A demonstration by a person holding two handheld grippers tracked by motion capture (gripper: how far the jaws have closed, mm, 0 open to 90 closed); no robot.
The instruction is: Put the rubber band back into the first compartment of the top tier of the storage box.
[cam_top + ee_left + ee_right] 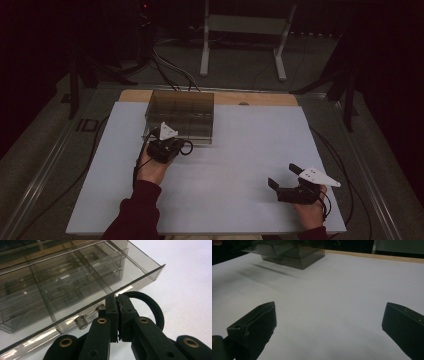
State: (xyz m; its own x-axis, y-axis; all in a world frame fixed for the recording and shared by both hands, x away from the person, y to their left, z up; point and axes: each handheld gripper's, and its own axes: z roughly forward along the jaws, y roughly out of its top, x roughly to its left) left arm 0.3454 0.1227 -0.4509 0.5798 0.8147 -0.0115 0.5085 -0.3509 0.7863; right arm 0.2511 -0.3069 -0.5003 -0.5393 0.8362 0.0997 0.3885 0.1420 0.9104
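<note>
The smoky clear plastic organiser box (180,116) sits toward the far side of the pale table (240,165), at about eleven o'clock from the table's middle, its back edge near the strip of bare wood along the far rim. Its inside is split by thin walls into a grid of compartments (62,282), and from where I stand they look bare, though the tinted plastic makes it hard to be sure. The hinged lid (82,307) stands partly raised, its front lip lifted off the box. The left gripper (161,140) is at the box's front edge, at about seven o'clock from the box's centre, and in the left gripper view its two black jaws are clenched tight together right at that lid's lip, with a small latch tab (82,321) just beside them at nine o'clock; whether the pads actually pinch the lip or only press against it I cannot tell. A loop of black cable (150,307) curls beside the jaws at three o'clock. The right gripper (286,175) rests well apart from the box, at about four o'clock on the table, held low over the bare surface with its jaws spread wide and nothing between them. A dark red sleeve (137,210) covers the person's left forearm.
</note>
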